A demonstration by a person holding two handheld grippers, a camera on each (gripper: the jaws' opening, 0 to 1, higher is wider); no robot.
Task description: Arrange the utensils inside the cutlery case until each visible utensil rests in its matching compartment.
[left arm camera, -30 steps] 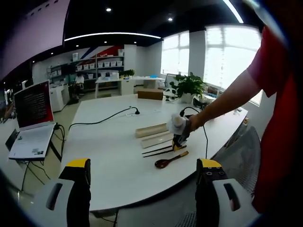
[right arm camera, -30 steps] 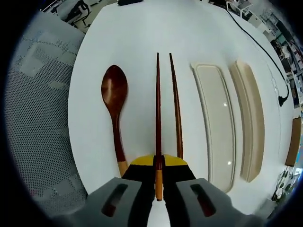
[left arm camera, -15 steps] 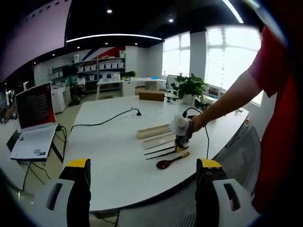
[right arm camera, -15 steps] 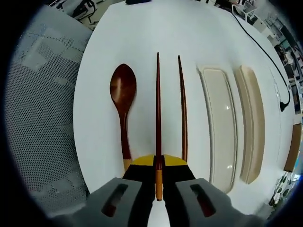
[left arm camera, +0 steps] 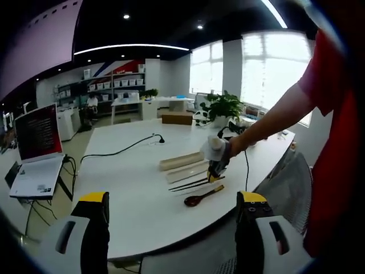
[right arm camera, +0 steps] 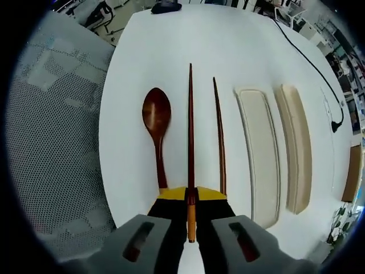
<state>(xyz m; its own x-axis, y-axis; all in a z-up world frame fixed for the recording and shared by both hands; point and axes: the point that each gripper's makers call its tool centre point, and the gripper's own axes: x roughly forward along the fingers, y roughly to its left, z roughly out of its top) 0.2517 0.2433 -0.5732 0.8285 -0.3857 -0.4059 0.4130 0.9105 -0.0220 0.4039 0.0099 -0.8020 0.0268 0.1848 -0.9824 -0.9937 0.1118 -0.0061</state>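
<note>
While my right gripper (right arm camera: 190, 200) has its fingers clenched on one chopstick (right arm camera: 190, 131) near its pale handle end, the stick runs straight forward from the jaws above the white table (right arm camera: 188, 34); I cannot tell whether its tip touches the surface. Taking that held chopstick as my landmark, the second chopstick (right arm camera: 219, 137) lies on the table just beside it on the case side, nearly parallel, and the dark wooden spoon (right arm camera: 157, 123) lies just beside it on the other side, bowl pointing away from me and handle running back under the gripper. Beyond the second chopstick sits the open cutlery case (right arm camera: 258, 154), a long pale tray lying parallel to the sticks, and past that, farther from the chopstick, its lid (right arm camera: 296, 148) lies alongside. A mesh chair (right arm camera: 51, 142) stands off the table edge on the spoon side. From the left gripper view, my left gripper (left arm camera: 171, 228) is held well back from the table (left arm camera: 125, 188) with its fingers released, wide apart and gripping nothing. Far ahead I see the right gripper (left arm camera: 215, 155) in a hand at the chopstick (left arm camera: 191, 182), with the spoon (left arm camera: 204, 195) on the near side and the case (left arm camera: 188, 170) and lid (left arm camera: 179, 160) on the far side. A black cable (left arm camera: 122, 149) trails across the table beyond them, and a laptop (left arm camera: 37, 151) stands well off to the side.
</note>
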